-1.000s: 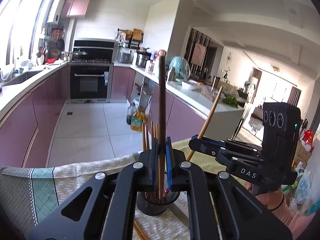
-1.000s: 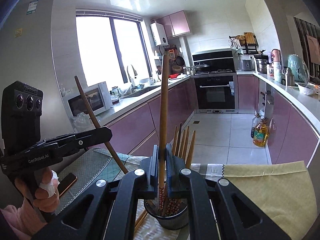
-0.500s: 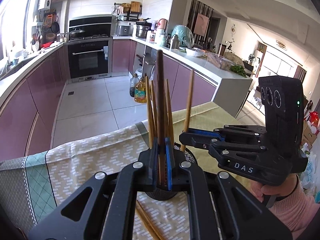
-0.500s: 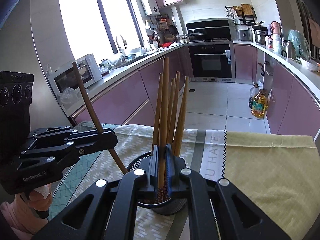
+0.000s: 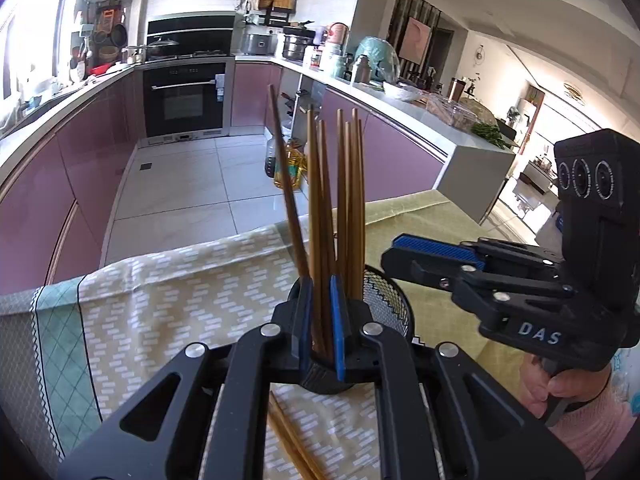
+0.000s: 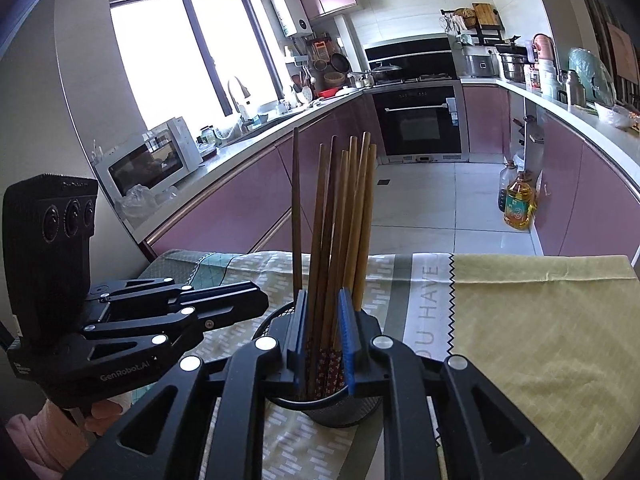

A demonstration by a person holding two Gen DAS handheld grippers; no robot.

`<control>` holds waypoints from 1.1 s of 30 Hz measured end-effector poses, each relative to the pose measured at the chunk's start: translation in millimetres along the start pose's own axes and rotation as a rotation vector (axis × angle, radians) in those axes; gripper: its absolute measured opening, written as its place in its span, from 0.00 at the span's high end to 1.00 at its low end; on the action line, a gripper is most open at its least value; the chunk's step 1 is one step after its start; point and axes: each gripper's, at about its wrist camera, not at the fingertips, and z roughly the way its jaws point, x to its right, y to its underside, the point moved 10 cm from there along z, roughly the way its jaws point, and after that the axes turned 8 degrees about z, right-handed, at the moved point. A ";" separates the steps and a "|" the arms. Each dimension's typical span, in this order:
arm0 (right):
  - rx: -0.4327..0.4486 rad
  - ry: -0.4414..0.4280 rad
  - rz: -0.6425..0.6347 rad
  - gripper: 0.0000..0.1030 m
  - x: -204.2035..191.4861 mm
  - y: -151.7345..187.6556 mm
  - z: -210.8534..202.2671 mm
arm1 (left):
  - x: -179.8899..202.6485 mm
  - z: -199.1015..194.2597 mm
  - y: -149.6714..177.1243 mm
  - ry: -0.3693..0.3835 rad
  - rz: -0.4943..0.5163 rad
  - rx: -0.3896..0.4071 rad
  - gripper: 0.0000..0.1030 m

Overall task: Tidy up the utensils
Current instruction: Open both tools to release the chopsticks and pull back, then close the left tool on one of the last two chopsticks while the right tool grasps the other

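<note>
Over the holder (image 6: 320, 412) — right gripper (image 6: 323, 334) jaws just parting round chopsticks (image 6: 340, 216); left gripper (image 5: 320, 320) jaws pinch one.

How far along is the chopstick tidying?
Done: a bundle of chopsticks stands in the mesh holder. In hand: the right claw has just been opening, chopsticks between its pads, ungripped; the left claw is shut at the holder. Remaining: loose chopsticks on the cloth.

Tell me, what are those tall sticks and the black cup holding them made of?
The chopsticks look like wood or bamboo: matte brown, with patterned lower ends. The holder appears to be black metal mesh; its wall shows a see-through grid.
</note>
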 end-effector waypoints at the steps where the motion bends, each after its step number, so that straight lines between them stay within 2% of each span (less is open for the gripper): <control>1: 0.001 -0.002 -0.001 0.83 -0.8 0.7 -0.9 | -1.3 -2.1 2.5 -0.005 -0.004 0.005 0.92; 5: 0.011 -0.025 -0.005 0.78 -8.5 6.0 -9.7 | -2.3 -20.2 11.2 -0.020 -0.004 0.047 0.87; 8: 0.023 -0.045 -0.029 0.73 -19.3 10.6 -19.8 | -6.1 -35.5 15.7 -0.032 -0.009 0.077 0.81; 10: 0.023 -0.068 -0.052 0.67 -29.1 17.8 -26.4 | -8.5 -47.9 22.7 -0.033 -0.012 0.099 0.71; 13: 0.011 -0.083 -0.093 0.62 -42.2 31.2 -31.5 | -12.4 -60.2 35.1 -0.055 -0.007 0.108 0.68; 19: -0.072 -0.095 -0.117 0.53 -52.2 74.4 -21.6 | -24.7 -59.5 77.4 -0.069 -0.046 0.041 0.66; 26: -0.204 -0.066 -0.111 0.53 -50.0 126.1 8.2 | -36.5 -50.5 126.4 -0.070 -0.124 -0.039 0.64; 33: -0.256 -0.042 -0.105 0.53 -49.3 154.3 21.2 | -38.9 -44.8 156.2 -0.056 -0.195 -0.087 0.64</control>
